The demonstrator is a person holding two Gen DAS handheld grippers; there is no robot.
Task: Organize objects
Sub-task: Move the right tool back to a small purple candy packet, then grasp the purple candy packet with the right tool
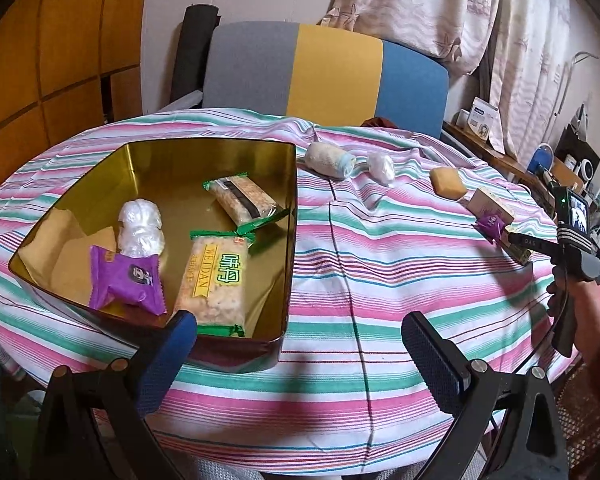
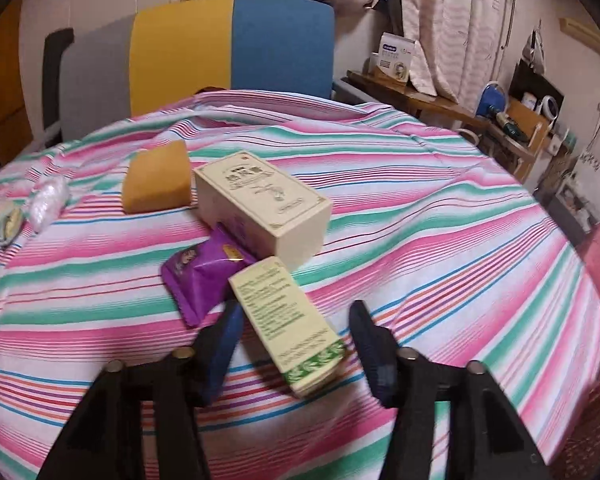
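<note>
A gold tin (image 1: 288, 216) on the striped tablecloth holds two green-edged rice cracker packs (image 1: 214, 280), a purple snack packet (image 1: 126, 280) and a clear wrapped bundle (image 1: 140, 226). My left gripper (image 1: 300, 344) is open and empty just in front of the tin. My right gripper (image 2: 294, 328) is open, its fingers on either side of a small green-and-cream box (image 2: 288, 320) lying on the cloth. Beside the box lie a purple packet (image 2: 204, 276), a larger cream box (image 2: 260, 204) and a yellow block (image 2: 156, 184). The right gripper also shows in the left wrist view (image 1: 516, 240).
A wrapped roll (image 1: 328, 158) and a clear wrapped lump (image 1: 380, 166) lie on the cloth beyond the tin. A grey, yellow and blue chair back (image 1: 324, 76) stands behind the table. A cluttered wooden shelf (image 2: 440, 100) runs along the right wall.
</note>
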